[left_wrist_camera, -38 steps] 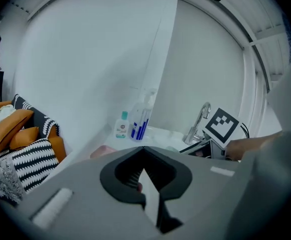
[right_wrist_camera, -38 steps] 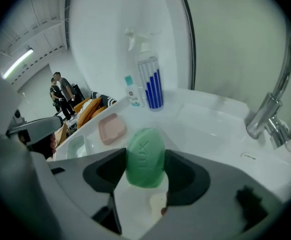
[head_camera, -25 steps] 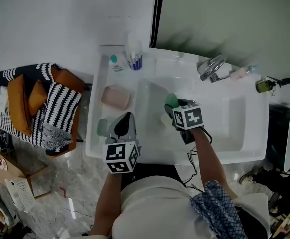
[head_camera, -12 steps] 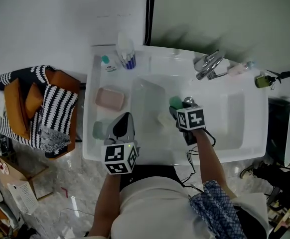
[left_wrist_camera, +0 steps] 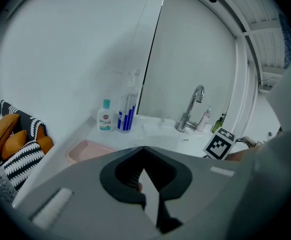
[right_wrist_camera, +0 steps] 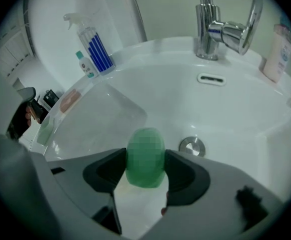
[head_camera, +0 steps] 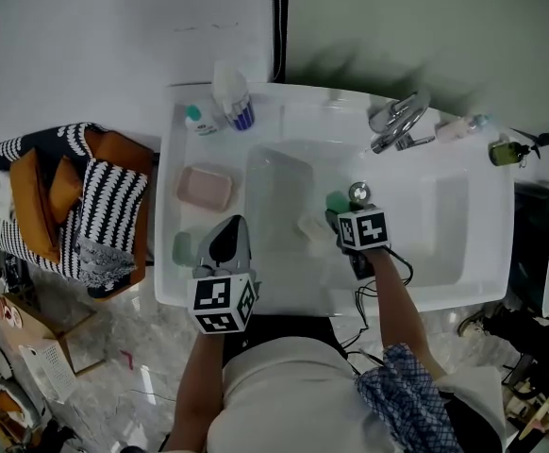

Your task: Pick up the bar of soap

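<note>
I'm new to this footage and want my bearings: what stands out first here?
The green bar of soap is clamped in the right hand-held gripper over the white sink, near its drain. The left hand-held gripper hangs shut and empty near the pink dish.

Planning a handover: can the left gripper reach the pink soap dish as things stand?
Probably yes: the pink soap dish lies on the counter just ahead of the left gripper, nothing between them, though its jaws are shut.

Your right gripper (head_camera: 339, 211) held the bar of soap (right_wrist_camera: 145, 155) over the sink (head_camera: 444, 229), just before the drain (head_camera: 358, 192); your left gripper (head_camera: 229, 229) sat left of it, with the tray (head_camera: 205, 187) beyond it.
</note>
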Tool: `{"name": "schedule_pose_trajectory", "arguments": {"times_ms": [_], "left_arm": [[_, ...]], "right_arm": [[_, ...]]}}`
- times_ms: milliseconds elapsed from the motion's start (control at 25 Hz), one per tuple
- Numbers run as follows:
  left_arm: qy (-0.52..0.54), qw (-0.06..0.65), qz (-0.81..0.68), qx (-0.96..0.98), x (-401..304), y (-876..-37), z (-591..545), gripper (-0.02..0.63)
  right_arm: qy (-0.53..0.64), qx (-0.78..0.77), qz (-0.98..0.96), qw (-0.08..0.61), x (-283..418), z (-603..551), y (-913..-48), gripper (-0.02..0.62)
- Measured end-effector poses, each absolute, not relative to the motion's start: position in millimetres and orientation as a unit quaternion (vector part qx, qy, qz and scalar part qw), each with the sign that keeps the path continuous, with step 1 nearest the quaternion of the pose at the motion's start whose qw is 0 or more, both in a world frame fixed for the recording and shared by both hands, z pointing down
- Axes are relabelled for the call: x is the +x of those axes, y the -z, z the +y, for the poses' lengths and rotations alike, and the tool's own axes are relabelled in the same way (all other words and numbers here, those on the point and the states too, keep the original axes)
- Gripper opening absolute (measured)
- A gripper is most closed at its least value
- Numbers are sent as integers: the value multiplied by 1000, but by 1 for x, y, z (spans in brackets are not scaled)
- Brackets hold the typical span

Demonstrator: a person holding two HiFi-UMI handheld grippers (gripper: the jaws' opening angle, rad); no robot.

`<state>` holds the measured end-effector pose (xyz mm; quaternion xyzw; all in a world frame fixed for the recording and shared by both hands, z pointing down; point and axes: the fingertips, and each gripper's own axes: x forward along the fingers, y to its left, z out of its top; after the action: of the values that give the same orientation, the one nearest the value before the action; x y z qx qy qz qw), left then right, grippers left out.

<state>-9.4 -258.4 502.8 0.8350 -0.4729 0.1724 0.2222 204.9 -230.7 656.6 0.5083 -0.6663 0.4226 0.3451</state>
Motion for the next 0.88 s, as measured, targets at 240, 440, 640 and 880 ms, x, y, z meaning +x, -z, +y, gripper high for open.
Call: {"name": "schedule_pose_trajectory", "arguments": {"times_ms": [240, 440, 640, 880], "left_arm": [[-186, 221, -476, 830, -12, -508, -260, 8], [-191, 224, -477, 829, -8, -512, -264, 8], [-197, 228, -467, 831, -1, -516, -261, 8], [-201, 235, -459, 833, 7, -521, -260, 8]], "right_arm": [[-445, 490, -656, 363, 205, -219, -683, 252], [-449, 485, -650, 375, 205, -215, -697, 252], [-452, 483, -646, 381, 205, -213, -704, 252], [-452, 482, -642, 390, 208, -210, -714, 252]]}}
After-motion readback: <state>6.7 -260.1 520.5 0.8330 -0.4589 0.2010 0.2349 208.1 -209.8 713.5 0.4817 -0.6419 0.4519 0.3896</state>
